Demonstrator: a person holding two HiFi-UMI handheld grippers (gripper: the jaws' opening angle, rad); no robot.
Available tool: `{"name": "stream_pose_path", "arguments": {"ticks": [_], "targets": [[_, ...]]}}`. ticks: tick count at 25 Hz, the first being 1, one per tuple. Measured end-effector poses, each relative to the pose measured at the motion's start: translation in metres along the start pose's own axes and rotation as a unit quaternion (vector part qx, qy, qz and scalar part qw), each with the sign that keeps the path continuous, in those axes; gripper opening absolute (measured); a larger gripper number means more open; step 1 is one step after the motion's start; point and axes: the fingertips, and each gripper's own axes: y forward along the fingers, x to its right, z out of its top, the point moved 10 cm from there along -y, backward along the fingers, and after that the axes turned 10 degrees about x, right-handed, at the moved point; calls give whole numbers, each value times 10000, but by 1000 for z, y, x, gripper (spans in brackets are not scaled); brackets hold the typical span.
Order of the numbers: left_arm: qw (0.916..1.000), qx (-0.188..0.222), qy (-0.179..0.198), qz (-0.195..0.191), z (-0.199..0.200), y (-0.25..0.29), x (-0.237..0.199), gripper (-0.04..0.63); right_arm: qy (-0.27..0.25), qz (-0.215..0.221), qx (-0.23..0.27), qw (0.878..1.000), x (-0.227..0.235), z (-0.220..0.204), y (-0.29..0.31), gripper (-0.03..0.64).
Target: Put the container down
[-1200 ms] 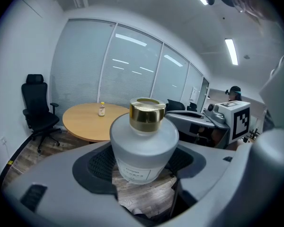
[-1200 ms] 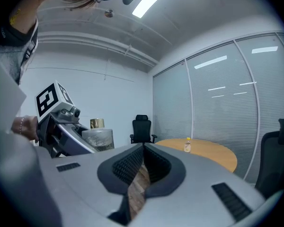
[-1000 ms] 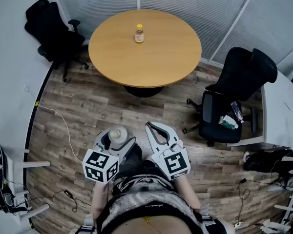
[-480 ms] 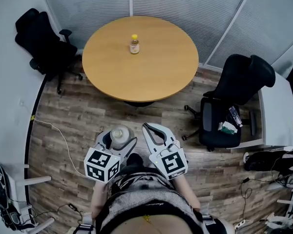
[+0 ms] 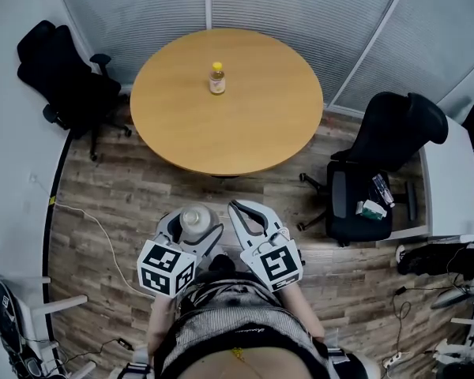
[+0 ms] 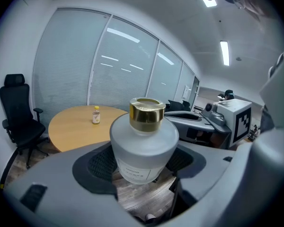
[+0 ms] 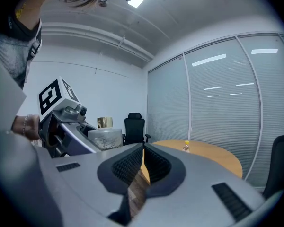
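The container (image 5: 194, 219) is a frosted glass bottle with a gold cap (image 6: 146, 113), and it stands upright between the jaws of my left gripper (image 5: 191, 227), which is shut on it. In the left gripper view the bottle (image 6: 142, 151) fills the middle, with the padded jaws against both its sides. My right gripper (image 5: 245, 214) is beside it, shut with nothing in it; its pads (image 7: 154, 163) meet. Both grippers are held low in front of the person's body, above the wooden floor and short of the round wooden table (image 5: 245, 133).
A small yellow-capped bottle (image 5: 216, 78) stands on the table's far half. A black office chair (image 5: 59, 69) is at the left and another (image 5: 379, 160) at the right, beside a white desk (image 5: 450, 180). A cable (image 5: 95, 223) trails across the floor.
The head view has shifted: table and chairs lie a little differently in the picture. Both grippers keep the same pose, and the container stays gripped in the left one.
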Motion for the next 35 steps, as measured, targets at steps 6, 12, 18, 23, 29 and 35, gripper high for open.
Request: {"name": "stream_pose_path", "arguments": {"ticks": [6, 12, 18, 23, 29, 35], "targets": [[9999, -37, 55, -87, 3, 5, -18, 345, -213, -2, 7, 9998, 1, -3, 15, 25], [9998, -61, 51, -191, 4, 8, -31, 345, -211, -141, -51, 9997, -2, -7, 24, 25], [9996, -43, 37, -260, 3, 4, -44, 345, -194, -263, -19, 9995, -7, -10, 37, 25], [9997, -89, 28, -212, 2, -1, -53, 345, -4, -346, -55, 9994, -13, -10, 43, 25], [9999, -66, -95, -50, -1, -4, -59, 345, -120, -152, -146, 9997, -15, -9, 51, 25], [9998, -46, -177, 74, 2, 0, -70, 345, -182, 34, -155, 9997, -8, -10, 69, 25]]}}
